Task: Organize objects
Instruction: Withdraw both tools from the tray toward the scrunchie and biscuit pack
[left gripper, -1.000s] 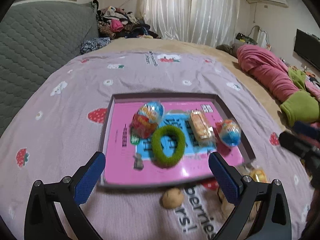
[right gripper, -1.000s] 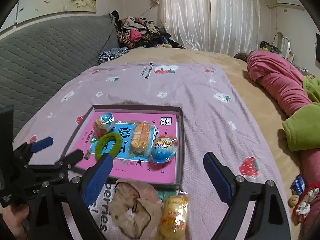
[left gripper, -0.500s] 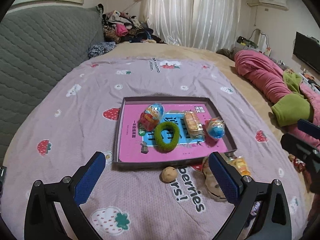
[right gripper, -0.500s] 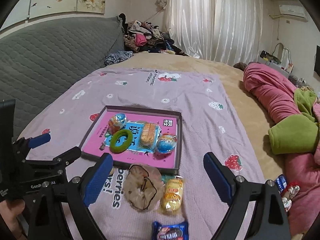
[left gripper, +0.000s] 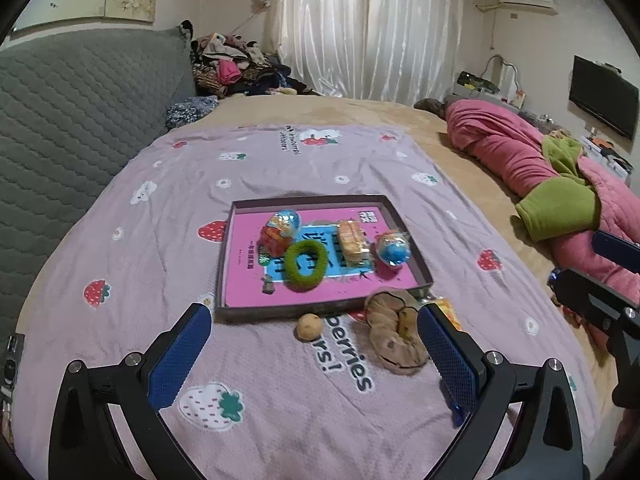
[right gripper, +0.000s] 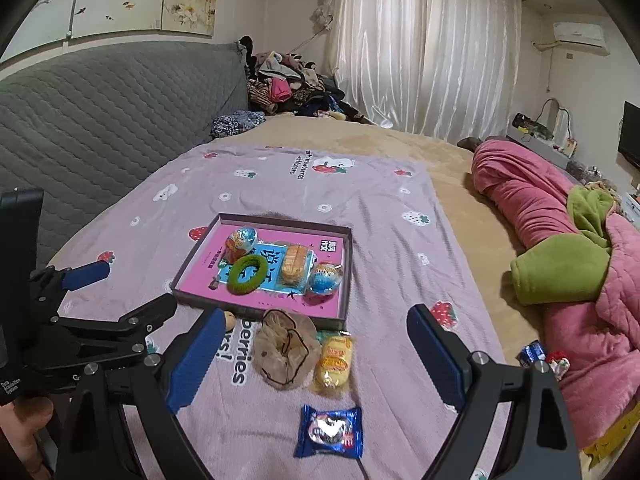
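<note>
Both hand-held grippers, left (left gripper: 312, 356) and right (right gripper: 314, 360), are seen spread apart, empty; tray (left gripper: 256, 314) is noted beyond them, mid-frame, untouched, on the bed.

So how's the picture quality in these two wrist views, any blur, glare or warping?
Left wrist view: sharp on the tray and green hair tie, strong fisheye bending at the edges, dark corners. Right wrist view: equally sharp; the curtain glows bright but not washed out; the blue snack packet shows small glints.
</note>
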A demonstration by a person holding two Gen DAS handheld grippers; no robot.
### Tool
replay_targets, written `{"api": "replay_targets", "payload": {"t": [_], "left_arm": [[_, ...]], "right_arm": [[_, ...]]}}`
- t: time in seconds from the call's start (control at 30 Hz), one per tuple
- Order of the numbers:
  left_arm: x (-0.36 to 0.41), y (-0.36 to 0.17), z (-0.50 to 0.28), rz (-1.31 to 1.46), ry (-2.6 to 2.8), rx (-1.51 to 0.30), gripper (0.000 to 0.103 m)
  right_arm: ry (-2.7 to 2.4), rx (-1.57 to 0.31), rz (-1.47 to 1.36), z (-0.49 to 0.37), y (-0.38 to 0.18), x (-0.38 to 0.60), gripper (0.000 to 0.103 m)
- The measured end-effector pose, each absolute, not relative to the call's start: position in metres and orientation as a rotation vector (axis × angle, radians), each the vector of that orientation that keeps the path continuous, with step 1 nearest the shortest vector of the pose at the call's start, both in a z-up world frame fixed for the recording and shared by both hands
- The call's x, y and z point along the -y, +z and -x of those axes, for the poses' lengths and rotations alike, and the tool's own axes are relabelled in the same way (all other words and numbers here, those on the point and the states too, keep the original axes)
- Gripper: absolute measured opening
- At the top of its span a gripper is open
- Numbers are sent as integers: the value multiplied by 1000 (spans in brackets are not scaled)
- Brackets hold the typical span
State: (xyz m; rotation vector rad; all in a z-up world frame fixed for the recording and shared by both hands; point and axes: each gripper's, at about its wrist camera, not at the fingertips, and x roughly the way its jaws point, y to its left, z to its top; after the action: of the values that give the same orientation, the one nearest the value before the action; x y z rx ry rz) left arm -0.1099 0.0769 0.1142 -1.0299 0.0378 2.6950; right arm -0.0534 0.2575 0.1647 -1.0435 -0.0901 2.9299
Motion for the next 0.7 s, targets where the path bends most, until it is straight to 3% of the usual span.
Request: {"api": "replay_targets", "payload": {"t": [0.7], "left_arm": [[-96,130,59,1016,2689,-56,103]], "right_arm": [[2916,124,1011,-14,182,-264,92]]}}
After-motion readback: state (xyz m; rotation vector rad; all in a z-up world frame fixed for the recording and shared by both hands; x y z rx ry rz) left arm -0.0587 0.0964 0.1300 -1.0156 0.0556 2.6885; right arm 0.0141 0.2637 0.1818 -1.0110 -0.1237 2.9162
